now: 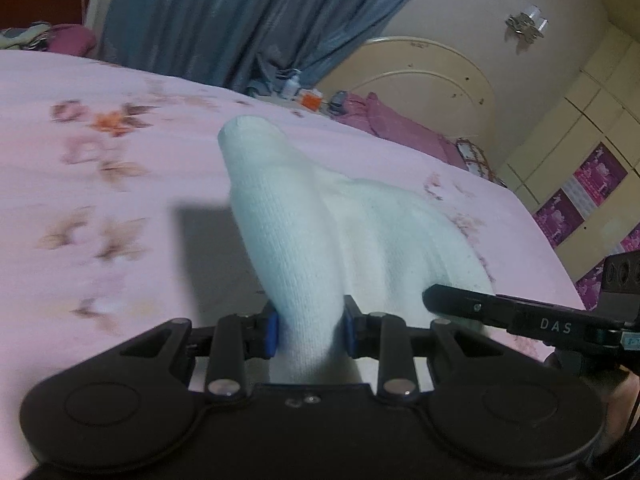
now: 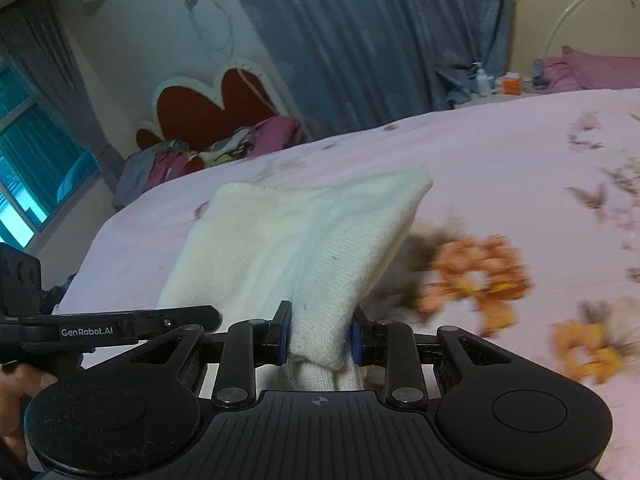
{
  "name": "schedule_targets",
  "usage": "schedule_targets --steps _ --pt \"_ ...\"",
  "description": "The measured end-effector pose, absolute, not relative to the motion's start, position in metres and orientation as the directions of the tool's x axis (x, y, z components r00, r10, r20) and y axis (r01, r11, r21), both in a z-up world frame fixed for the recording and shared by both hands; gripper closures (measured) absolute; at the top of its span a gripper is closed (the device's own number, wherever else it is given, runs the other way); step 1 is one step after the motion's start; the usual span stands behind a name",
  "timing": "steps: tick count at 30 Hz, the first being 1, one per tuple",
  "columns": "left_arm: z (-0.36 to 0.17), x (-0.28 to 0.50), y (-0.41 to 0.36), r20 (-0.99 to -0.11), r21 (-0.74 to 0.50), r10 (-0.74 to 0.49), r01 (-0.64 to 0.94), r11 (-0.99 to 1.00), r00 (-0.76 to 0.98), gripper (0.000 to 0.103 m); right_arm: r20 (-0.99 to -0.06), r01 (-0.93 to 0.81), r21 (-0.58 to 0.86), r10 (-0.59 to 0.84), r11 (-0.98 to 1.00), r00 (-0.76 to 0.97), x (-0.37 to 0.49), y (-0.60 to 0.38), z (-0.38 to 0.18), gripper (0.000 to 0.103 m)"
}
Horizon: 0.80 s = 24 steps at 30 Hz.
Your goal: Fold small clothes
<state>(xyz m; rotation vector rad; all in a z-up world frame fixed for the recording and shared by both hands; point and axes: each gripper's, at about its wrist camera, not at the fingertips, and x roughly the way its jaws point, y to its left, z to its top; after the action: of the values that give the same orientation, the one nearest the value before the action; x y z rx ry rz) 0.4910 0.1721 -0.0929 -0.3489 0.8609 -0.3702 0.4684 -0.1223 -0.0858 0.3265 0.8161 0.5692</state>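
Note:
A white knitted garment (image 1: 320, 232) hangs above a pink floral bedsheet (image 1: 120, 200). My left gripper (image 1: 310, 334) is shut on one bunched end of it, which rises between the blue pads. My right gripper (image 2: 320, 338) is shut on another part of the same white garment (image 2: 288, 240), which spreads forward over the sheet (image 2: 500, 168). The right gripper's body shows at the right edge of the left wrist view (image 1: 520, 316). The left gripper's body shows at the left of the right wrist view (image 2: 120, 326).
A pile of coloured clothes (image 2: 208, 152) lies by a red headboard (image 2: 208, 108) at the far side of the bed. Bottles and an orange box (image 2: 510, 84) stand on a bedside surface. Blue curtains (image 1: 240, 20) hang behind. Pink pillows (image 1: 400, 124) lie by a cream headboard.

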Motion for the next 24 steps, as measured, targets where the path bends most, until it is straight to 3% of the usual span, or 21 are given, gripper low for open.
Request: schedule_targets --steps 12,13,15,21,23,24 --pt "-0.126 0.487 0.26 -0.704 -0.471 -0.473 0.15 0.869 0.53 0.073 -0.611 -0.324 0.517 0.606 0.792 0.509 0.466 -0.036 -0.12 0.075" --pt "-0.135 0.489 0.264 -0.71 -0.477 -0.475 0.142 0.867 0.52 0.07 -0.619 -0.31 0.523 0.604 0.794 0.502 0.468 -0.036 -0.127 0.075" --pt "-0.15 0.488 0.27 -0.709 -0.484 -0.47 0.122 0.867 0.526 0.051 -0.649 -0.267 0.528 0.586 0.806 0.485 0.474 -0.036 -0.144 0.075" --pt "-0.159 0.485 0.278 -0.678 -0.523 -0.498 0.121 0.844 0.541 0.046 -0.64 -0.218 0.581 0.606 0.784 0.472 0.479 -0.046 -0.165 0.073" --pt "-0.151 0.482 0.285 -0.689 -0.504 -0.471 0.103 0.857 0.551 0.039 -0.65 -0.222 0.555 0.585 0.801 0.486 0.478 -0.049 -0.156 0.066" --pt "-0.145 0.479 0.29 -0.688 -0.479 -0.441 0.096 0.873 0.577 0.037 -0.653 -0.217 0.507 0.536 0.834 0.535 0.474 -0.052 -0.145 0.056"
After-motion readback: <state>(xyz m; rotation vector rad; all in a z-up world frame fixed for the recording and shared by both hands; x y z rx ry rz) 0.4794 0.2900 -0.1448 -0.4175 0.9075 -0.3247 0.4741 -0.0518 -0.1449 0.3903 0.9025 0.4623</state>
